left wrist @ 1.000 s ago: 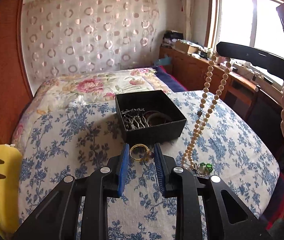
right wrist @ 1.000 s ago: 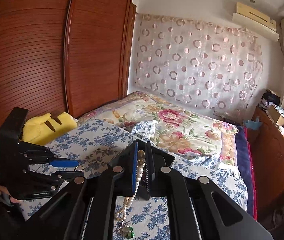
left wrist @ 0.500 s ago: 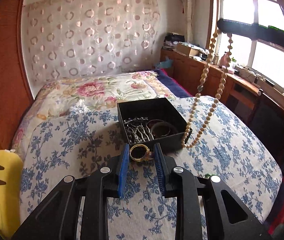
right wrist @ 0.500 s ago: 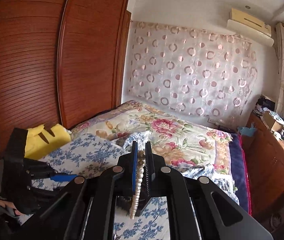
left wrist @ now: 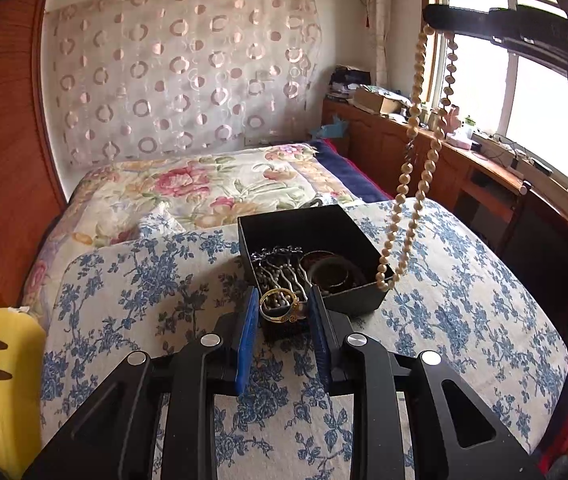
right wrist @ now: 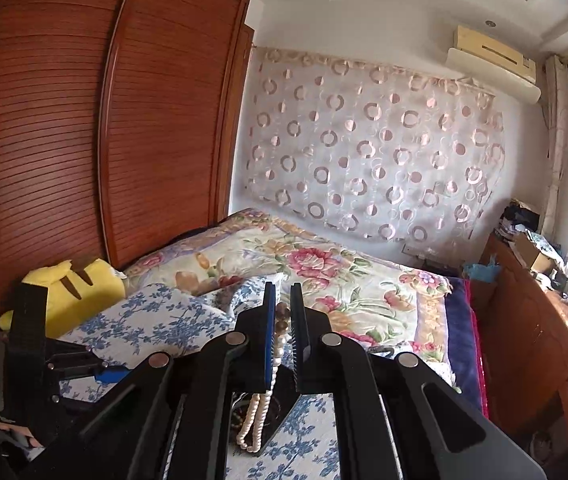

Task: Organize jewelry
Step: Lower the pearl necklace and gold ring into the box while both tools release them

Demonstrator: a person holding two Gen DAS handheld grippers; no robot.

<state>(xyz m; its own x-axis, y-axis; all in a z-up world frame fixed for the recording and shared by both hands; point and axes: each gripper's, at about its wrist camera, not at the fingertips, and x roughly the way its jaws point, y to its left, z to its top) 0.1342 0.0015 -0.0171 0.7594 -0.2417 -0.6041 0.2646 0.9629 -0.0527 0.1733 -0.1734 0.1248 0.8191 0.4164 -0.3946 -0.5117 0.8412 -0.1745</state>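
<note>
My right claw (right wrist: 283, 312) pinches the pearl necklace (left wrist: 412, 160), hanging vertical, its low loop at the right front corner of the black box (left wrist: 304, 224). Left claw (left wrist: 283, 312) grips the gold ring (left wrist: 280, 306) over the box's near wall. Left's nearer to dropping.

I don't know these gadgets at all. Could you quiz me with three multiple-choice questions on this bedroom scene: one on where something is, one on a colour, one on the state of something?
1. Where does the open black square box sit?
A. on the blue-flowered bedspread
B. on the windowsill
C. on the floor

2. What colour is the ring between the left gripper fingers?
A. silver
B. gold
C. red

3. How is the long cream pearl necklace?
A. coiled in the box
B. lying flat on the bed
C. hanging from the right gripper

Answers:
1 A: flowered cloth surrounds the box.
2 B: its band gleams yellow.
3 C: both strands dangle from the raised fingers, the lowest loop at the box's rim.
</note>
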